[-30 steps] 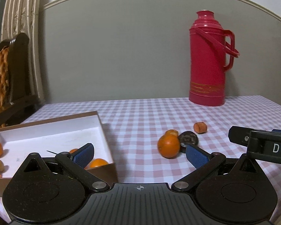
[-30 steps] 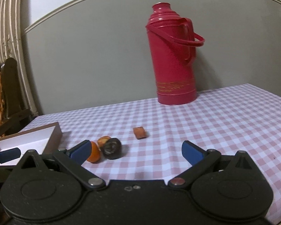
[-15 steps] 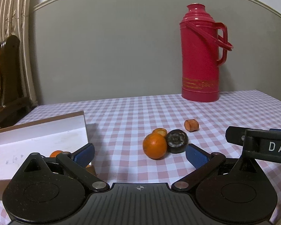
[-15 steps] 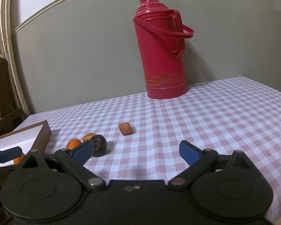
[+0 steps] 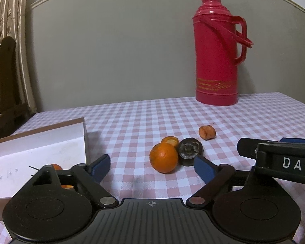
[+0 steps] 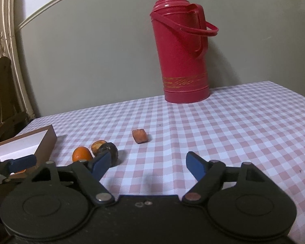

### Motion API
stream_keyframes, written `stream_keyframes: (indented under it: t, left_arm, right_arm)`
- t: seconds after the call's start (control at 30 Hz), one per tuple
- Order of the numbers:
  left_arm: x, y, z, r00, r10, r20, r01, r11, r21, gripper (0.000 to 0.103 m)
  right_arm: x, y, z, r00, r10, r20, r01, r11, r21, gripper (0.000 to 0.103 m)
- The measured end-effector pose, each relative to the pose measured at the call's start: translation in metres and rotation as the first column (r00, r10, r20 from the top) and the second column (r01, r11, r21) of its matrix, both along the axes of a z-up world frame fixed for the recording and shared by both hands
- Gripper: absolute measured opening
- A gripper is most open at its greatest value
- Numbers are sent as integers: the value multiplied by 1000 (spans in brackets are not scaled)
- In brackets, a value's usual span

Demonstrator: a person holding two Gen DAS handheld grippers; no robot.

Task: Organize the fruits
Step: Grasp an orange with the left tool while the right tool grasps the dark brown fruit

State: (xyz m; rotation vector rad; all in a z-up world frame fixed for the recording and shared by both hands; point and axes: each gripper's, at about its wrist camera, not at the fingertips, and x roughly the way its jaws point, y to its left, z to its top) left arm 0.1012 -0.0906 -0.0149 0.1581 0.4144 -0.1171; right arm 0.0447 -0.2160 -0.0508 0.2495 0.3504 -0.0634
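Two claws, left claw [image 5: 152, 167] and right claw [image 6: 145, 165], closing, apart, empty; dark fruit [image 5: 190, 151] touching orange [image 5: 163, 157]; thermos [image 5: 217, 50] behind.

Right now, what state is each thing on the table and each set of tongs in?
Left tongs: open, just been closing, nothing between them.
Right tongs: open, just been closing, nothing between them.
Orange: loose on the cloth, touching the dark fruit.
Small brown piece: lying alone.
Box: open, some fruit inside.
Red flask: upright, capped.
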Motion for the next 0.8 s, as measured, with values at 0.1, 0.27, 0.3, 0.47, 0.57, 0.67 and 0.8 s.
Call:
stream_keyframes:
  t: [0.1,0.27,0.3,0.47,0.57,0.67,0.8]
  left_arm:
    - [5,0,-2,1000,3,-11,-3,1000,4,80]
    - [14,0,-5,999,2,-33,-3,1000,-2,70]
    - [16,-1,-5,999,4,-35,-4,1000,-3,70]
    - [23,-2,-7,999,4,-40,-5,1000,-15,70]
    - [26,-4,-9,999,5,-42,-6,1000,-17,70]
    - [31,-6,-11,999,3,-53,-5,1000,-25,70]
    - [37,-6,-10,998,-4,-60,2,999,-32,61]
  right_arm:
    - [6,1,1,1000,20,-5,-20,1000,2,67]
    - [18,2,3,999,51,-18,-51,999,18,59]
    - [21,2,3,998,60,-22,-60,998,24,58]
    - [31,4,5,996,82,-31,-82,997,15,56]
    - [37,3,4,995,93,-41,-92,995,27,54]
    - [41,3,2,993,106,-48,-104,994,34,52]
    - [47,2,1,993,113,-47,-111,993,38,52]
